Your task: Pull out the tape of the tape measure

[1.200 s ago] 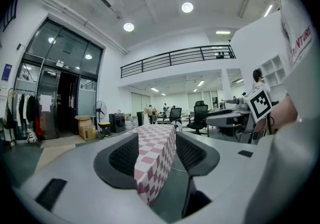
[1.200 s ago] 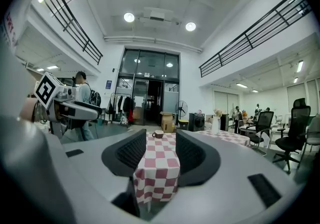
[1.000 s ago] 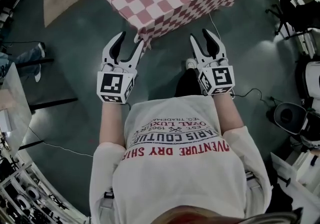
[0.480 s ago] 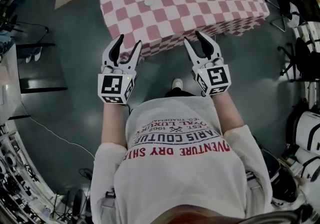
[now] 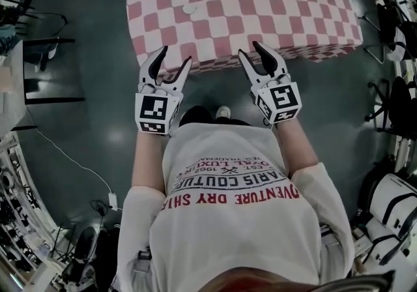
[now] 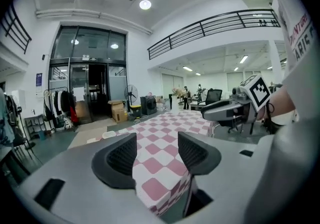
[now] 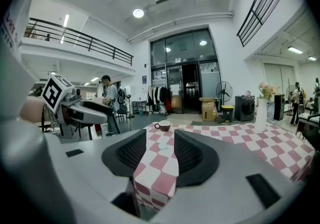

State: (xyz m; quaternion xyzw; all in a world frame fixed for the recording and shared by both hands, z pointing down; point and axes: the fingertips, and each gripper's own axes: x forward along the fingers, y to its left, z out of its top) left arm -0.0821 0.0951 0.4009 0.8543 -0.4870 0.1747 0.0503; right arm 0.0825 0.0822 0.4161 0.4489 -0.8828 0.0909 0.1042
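Left tool [image 5: 174,56], jaws just opened wider with nothing between them, and right tool [image 5: 248,49], likewise apart and empty, hover at the checked tabletop [image 5: 260,4] edge.

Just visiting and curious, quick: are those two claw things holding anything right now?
Left gripper: open, empty, jaws just opening wider.
Right gripper: open, empty.

- From the head we look steeply down over the person's chest; the checked table [image 5: 260,10] lies just beyond both pairs of jaws.
- On the left gripper [image 6: 157,150] we look along its jaws at the table's near edge, close ahead.
- On the right gripper [image 7: 160,150] likewise; all three views share that table.
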